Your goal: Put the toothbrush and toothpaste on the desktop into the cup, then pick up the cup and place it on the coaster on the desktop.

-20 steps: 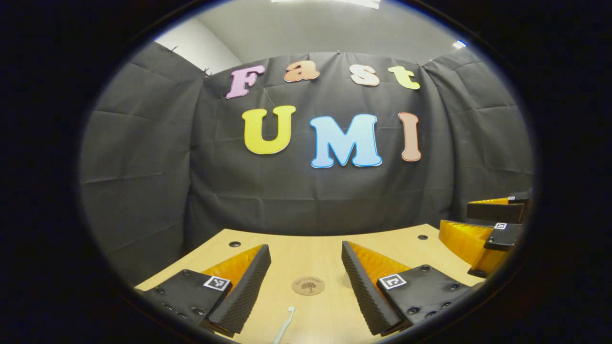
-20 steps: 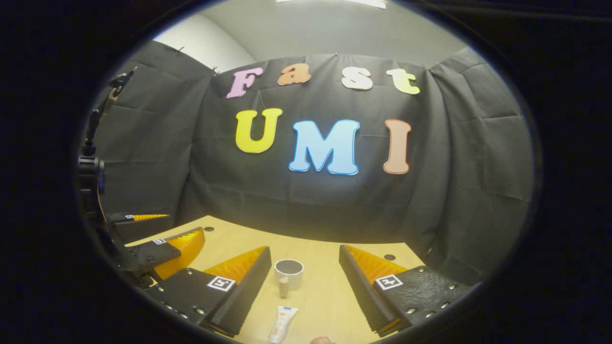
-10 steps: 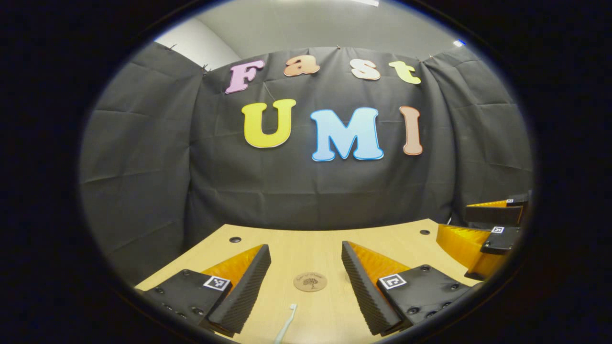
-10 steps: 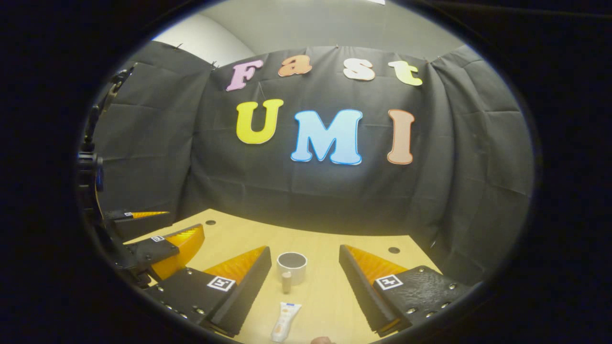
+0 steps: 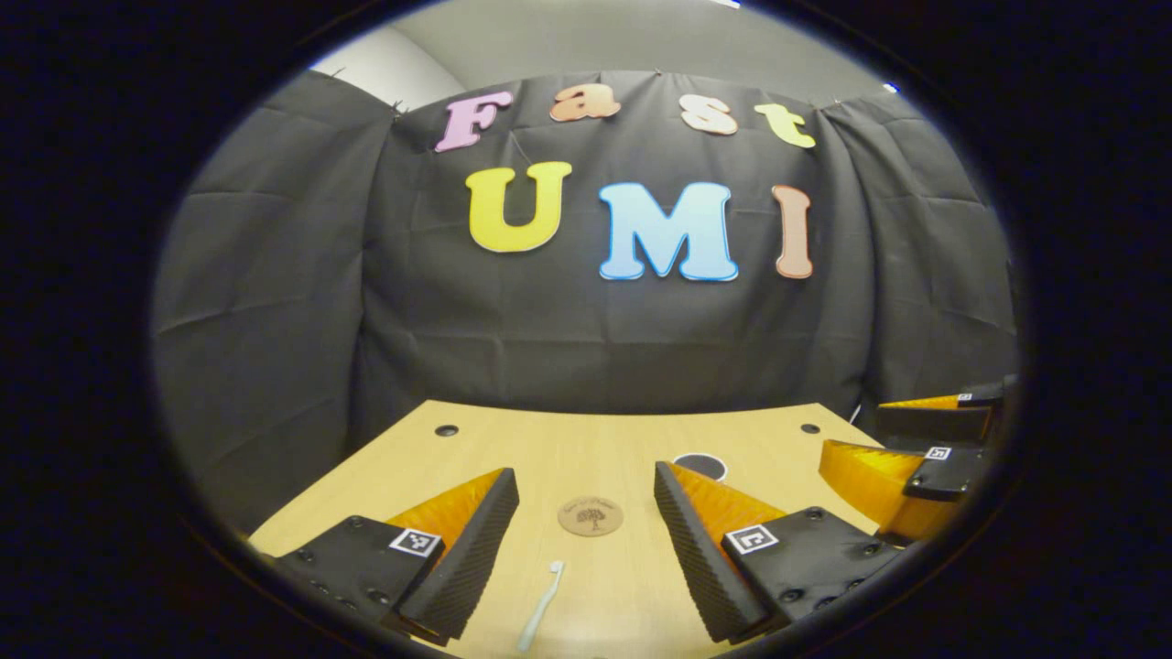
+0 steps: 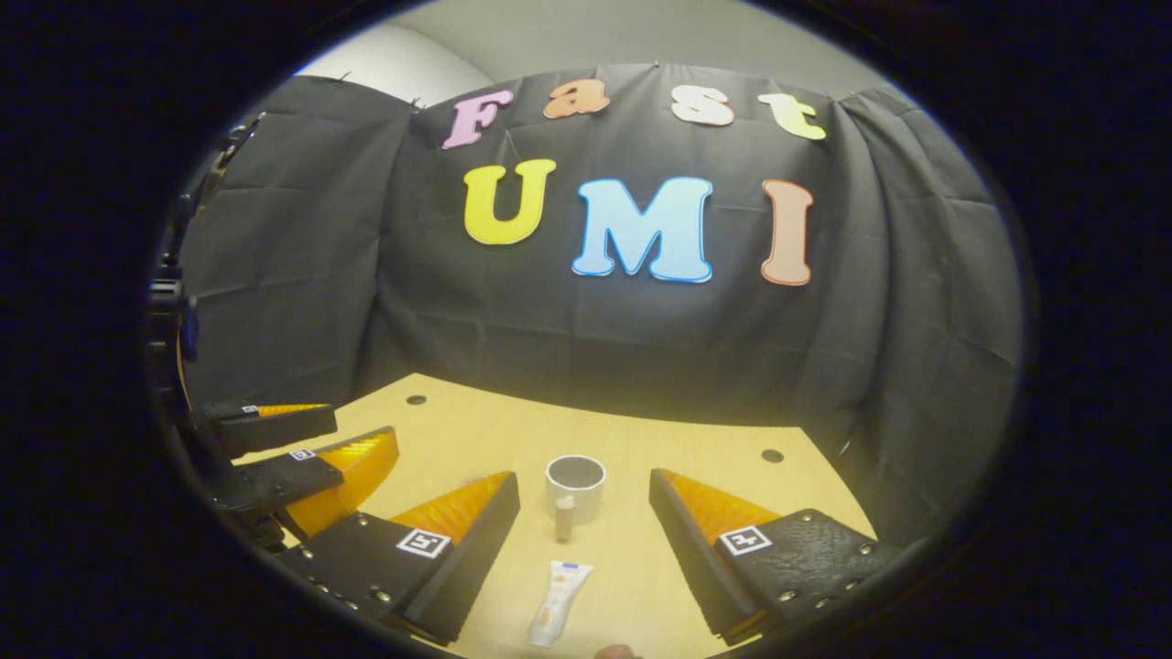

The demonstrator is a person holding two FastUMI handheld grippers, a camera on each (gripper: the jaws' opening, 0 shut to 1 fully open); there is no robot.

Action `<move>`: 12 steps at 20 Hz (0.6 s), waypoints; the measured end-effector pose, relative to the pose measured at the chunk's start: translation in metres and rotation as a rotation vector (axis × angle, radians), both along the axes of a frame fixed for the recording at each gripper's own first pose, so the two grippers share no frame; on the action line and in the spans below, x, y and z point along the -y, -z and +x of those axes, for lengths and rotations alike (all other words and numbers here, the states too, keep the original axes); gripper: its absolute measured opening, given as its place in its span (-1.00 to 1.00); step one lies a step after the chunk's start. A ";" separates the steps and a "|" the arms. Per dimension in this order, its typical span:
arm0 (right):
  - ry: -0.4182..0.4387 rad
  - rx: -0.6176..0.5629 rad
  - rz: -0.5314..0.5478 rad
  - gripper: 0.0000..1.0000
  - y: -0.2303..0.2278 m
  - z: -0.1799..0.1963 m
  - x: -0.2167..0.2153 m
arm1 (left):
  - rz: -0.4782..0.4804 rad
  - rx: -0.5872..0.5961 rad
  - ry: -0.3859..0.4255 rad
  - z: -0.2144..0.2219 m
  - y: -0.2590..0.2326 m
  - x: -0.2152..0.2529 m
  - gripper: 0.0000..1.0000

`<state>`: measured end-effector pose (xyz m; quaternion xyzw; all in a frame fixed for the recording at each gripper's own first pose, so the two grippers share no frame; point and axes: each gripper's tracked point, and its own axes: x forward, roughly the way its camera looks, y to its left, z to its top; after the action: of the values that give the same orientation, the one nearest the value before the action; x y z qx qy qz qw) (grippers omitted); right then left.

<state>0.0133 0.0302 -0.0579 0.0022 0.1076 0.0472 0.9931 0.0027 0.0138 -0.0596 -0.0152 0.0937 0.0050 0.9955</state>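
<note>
In the left gripper view a white toothbrush [image 5: 540, 618] lies on the wooden desktop [image 5: 513, 448], near and between my fingers. The round brown coaster [image 5: 591, 515] lies just beyond it. My left gripper [image 5: 583, 480] stands open above them, holding nothing. Part of the cup's rim [image 5: 700, 465] peeks over my right finger. In the right gripper view a white toothpaste tube [image 6: 558, 615] lies lengthwise between my fingers, with the white cup [image 6: 576, 485] upright farther on. My right gripper [image 6: 583, 480] is open and holds nothing.
A small upright cylinder [image 6: 565, 517] stands just in front of the cup. The right gripper [image 5: 893, 439] shows open at the right of the left gripper view, and the left gripper [image 6: 330, 439] open at the left of the right gripper view. Black cloth walls close off the desktop's far edge.
Both views have tipped downward, so more of the desktop shows. The cup's rim has come into the left gripper view. Toothbrush, toothpaste, cup and coaster lie where they were.
</note>
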 end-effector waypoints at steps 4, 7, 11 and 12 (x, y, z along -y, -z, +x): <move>-0.010 -0.095 0.017 0.82 0.025 0.006 -0.007 | 0.003 -0.110 0.004 0.003 0.030 -0.009 0.94; -0.030 -0.175 0.029 0.82 0.046 0.011 -0.015 | 0.002 -0.211 0.023 0.011 0.058 -0.011 0.94; -0.047 -0.306 0.063 0.82 0.081 0.018 -0.027 | -0.013 -0.359 0.037 0.020 0.099 -0.013 0.94; -0.048 -0.337 0.069 0.82 0.090 0.020 -0.029 | -0.012 -0.391 0.041 0.021 0.107 -0.012 0.94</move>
<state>0.0331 0.0587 -0.1474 0.0417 0.2708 0.0733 0.9589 0.0233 0.0256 -0.1662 -0.0178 0.2857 -0.0129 0.9581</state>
